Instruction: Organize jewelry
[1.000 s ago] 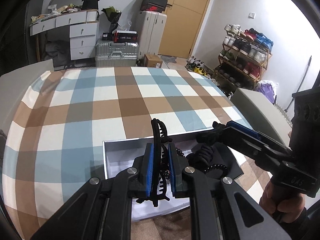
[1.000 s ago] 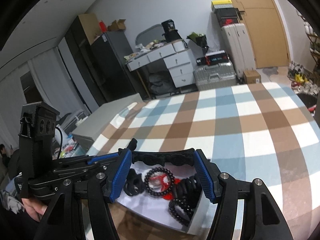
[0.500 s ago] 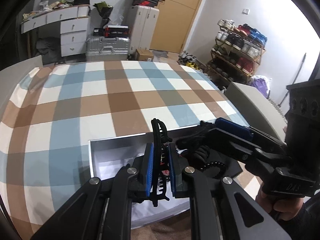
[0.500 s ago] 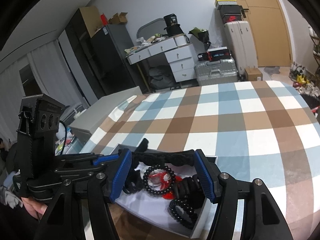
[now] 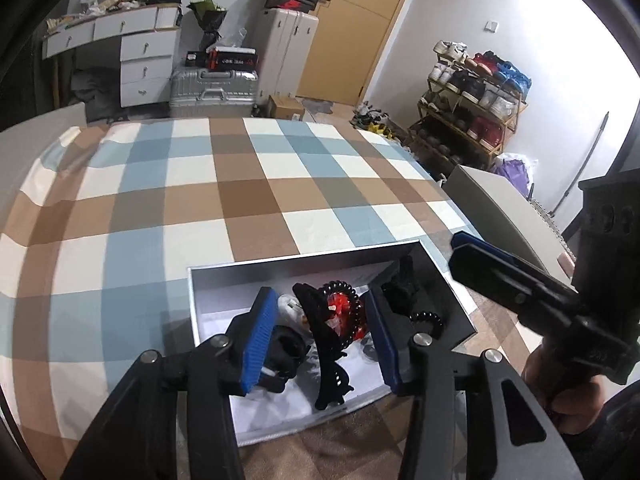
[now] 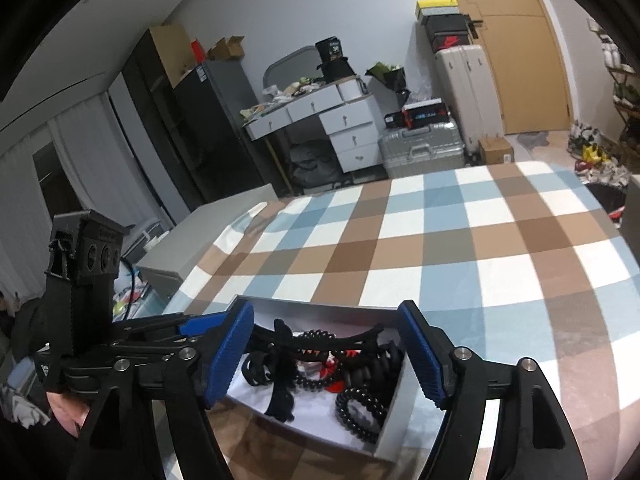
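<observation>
A shallow white box [image 5: 192, 300] lies on the checked tablecloth at the near edge. It holds black bead bracelets [image 6: 356, 404], spiral hair ties [image 5: 430, 316], a red ornament [image 5: 340, 308] and a black claw hair clip [image 5: 326, 344]. My left gripper [image 5: 320, 340] is open just above the box, its blue pads either side of the clip, not touching it. The clip also shows in the right wrist view [image 6: 288, 364]. My right gripper [image 6: 326, 354] is open and empty over the box's right side; it shows in the left wrist view [image 5: 480, 256].
The checked tablecloth [image 5: 240, 184] stretches away beyond the box. Grey cabinets stand off the table's left [image 6: 224, 220] and right [image 5: 492, 204]. Further back are a white desk [image 5: 120, 52], suitcases [image 5: 212, 88], a shoe rack [image 5: 472, 100] and a door.
My left gripper has opened and let go of the black claw clip, which now lies in the box. The right gripper stays open beside it.
</observation>
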